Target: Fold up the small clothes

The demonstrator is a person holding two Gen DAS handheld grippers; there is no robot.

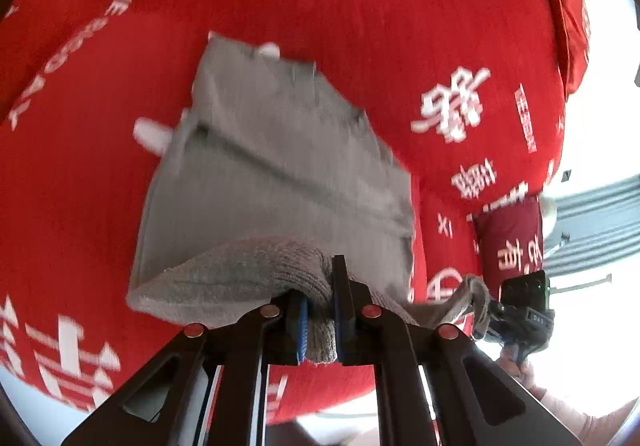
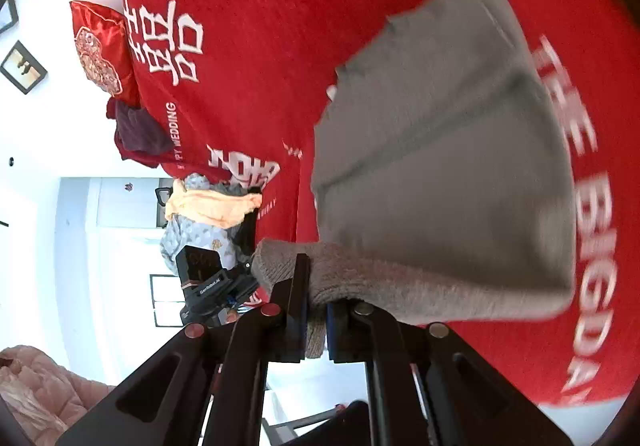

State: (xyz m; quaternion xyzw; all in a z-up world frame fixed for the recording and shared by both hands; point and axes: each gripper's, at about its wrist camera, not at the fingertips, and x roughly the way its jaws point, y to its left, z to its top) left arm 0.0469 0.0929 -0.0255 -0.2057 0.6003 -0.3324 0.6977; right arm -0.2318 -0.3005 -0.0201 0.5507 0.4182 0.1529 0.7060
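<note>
Left wrist view: ribbed hem of the grey knit garment (image 1: 276, 166) sits pinched between the jaws of the left gripper (image 1: 319, 320), clamped tight on a bunched fold. Beyond the hem, the garment's body trails away over the red printed bedspread (image 1: 360, 6). To the hem's right, the right gripper (image 1: 486, 308) grips the other corner.

Right wrist view: right gripper (image 2: 317, 316) jaws closed on ribbed hem too; garment (image 2: 448, 174) hangs blurred above the bedspread (image 2: 248, 6). A heap of other clothes (image 2: 208, 214) lies left of the hem.

Judgement: carry both corners level, hem taut, and lay it squarely onto the far edge.
</note>
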